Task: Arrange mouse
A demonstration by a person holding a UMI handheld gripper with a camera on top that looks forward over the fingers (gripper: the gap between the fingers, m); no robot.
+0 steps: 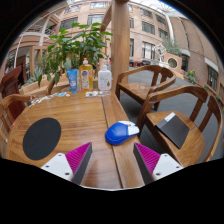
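The gripper [112,160] is open, its fingers wide apart with nothing between them, above the table's [80,120] near edge. The blue-and-white mouse [122,132] lies just ahead, at the table's right edge. A black round mat [41,138] lies toward the left edge; bottles [88,78] stand at the far edge

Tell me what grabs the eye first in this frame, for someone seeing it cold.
The blue and white computer mouse on the wooden slatted table stands out first, lying just ahead of the open gripper, slightly toward its right finger. Next comes the round black mouse pad, beyond the left finger and well apart from the mouse. Behind them, a cluster of bottles stands before a leafy green potted plant at the far edge.
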